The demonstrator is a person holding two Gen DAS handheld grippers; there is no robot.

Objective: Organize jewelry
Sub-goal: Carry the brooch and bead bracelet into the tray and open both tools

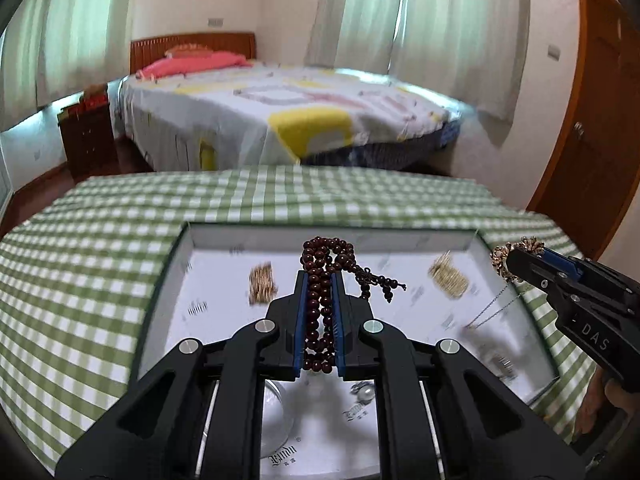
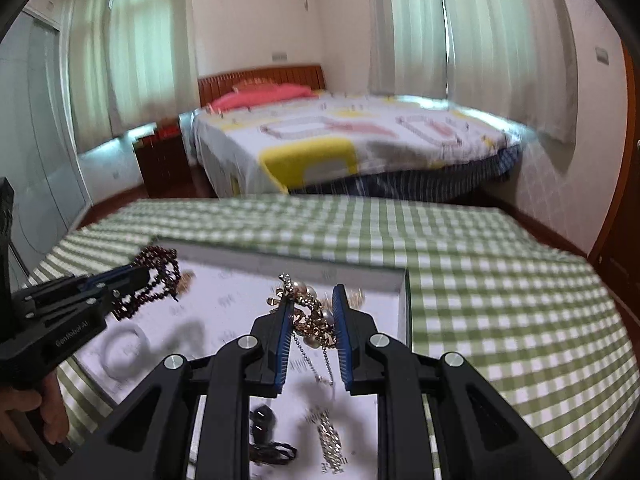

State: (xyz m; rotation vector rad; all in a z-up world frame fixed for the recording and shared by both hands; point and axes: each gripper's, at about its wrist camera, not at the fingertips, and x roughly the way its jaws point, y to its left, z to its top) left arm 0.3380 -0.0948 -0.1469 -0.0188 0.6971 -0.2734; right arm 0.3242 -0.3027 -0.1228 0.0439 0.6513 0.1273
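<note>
**Both claws carrying jewelry over the tray**

The left claw is pinching a dark red bead strand lengthwise between its blue pads. The strand's long axis is running 6 to 12 o'clock along the fingers, with a loose tail trailing toward 3 o'clock. It is hanging above the white tray on the checked worktop.

The right claw is gripping a gold-and-pearl necklace by its bulky cluster, probably so the thin chain is dangling free toward 6 o'clock, untangled. Other pieces are lying blurred below.
</note>
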